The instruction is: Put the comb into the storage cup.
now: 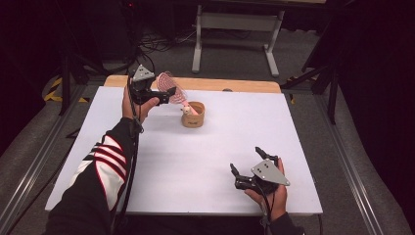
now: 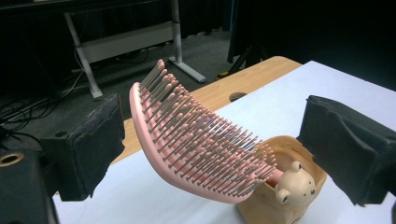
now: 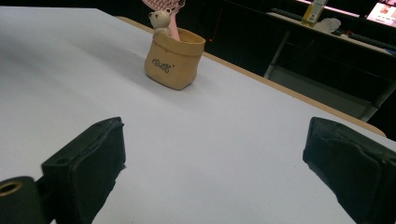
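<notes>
1. Pink hairbrush (image 1: 172,87) standing handle-down in tan bear-faced pot (image 1: 194,115), head leaning up and out toward the far-left of the table in the high view.
2. Left gripper (image 1: 169,94) held above the table beside the brush head, jaws spread wide, nothing clamped; pads clear of the brush on both sides.
3. In the left gripper view, brush head (image 2: 196,140) lying between the two black jaws but farther off, bristles facing up, lower end dipping into the pot (image 2: 280,196) next to the small bear figure (image 2: 294,182).
4. Right gripper (image 1: 247,164) resting low near the front-right of the white tabletop (image 1: 205,161), jaws wide apart and empty, well apart from the pot.
5. In the right gripper view, pot (image 3: 173,58) seen far ahead, bear figure (image 3: 160,19) and pink handle (image 3: 173,28) rising over its rim.
6. Pot set toward the far side of the white top, near the bare wooden strip (image 1: 235,84) along the back edge.
7. Broad bare white surface between pot and right gripper, also to the pot's right.
8. Beyond the back edge, grey floor and the legs of a white frame (image 1: 235,29).
</notes>
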`<state>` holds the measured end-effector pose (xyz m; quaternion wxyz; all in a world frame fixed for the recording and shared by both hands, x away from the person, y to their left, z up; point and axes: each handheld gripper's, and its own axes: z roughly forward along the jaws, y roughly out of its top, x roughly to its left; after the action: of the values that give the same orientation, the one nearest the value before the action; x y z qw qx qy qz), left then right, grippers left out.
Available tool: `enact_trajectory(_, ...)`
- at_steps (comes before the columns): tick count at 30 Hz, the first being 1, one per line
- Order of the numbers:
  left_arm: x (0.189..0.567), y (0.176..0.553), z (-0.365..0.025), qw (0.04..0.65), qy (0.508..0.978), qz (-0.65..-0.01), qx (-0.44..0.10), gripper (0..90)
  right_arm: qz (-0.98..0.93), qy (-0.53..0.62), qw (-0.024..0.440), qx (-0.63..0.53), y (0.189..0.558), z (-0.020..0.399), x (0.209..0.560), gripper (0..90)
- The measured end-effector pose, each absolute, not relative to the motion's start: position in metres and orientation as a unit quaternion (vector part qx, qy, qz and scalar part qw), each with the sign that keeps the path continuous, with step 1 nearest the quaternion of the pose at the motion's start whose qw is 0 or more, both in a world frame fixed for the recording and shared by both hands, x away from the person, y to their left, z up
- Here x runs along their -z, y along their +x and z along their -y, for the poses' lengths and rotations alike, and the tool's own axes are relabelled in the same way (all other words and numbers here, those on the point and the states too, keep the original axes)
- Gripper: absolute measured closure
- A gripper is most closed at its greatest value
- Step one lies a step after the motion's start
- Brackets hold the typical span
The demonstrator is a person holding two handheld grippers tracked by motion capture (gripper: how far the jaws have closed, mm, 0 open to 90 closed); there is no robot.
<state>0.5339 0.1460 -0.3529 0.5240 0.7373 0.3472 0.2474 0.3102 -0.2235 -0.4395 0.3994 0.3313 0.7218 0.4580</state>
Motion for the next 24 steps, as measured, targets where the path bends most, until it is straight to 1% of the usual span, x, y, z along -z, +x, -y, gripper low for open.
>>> enact_trajectory(5, 0.350, 0.529, -0.146, 0.516, 0.744, -0.334, -0.262, 8.4, -0.721, 0.331, 0.400, -0.458, 0.310, 0.224, 0.439, 6.4)
enact_trajectory(11, 0.346, 0.522, -0.147, 0.519, 0.748, -0.316, -0.266, 8.5, -0.721, 0.331, 0.400, -0.459, 0.310, 0.223, 0.439, 6.5)
enact_trajectory(24, 0.342, 0.511, -0.148, 0.522, 0.759, -0.290, -0.260, 8.5, -0.720, 0.331, 0.402, -0.458, 0.309, 0.223, 0.439, 6.5)
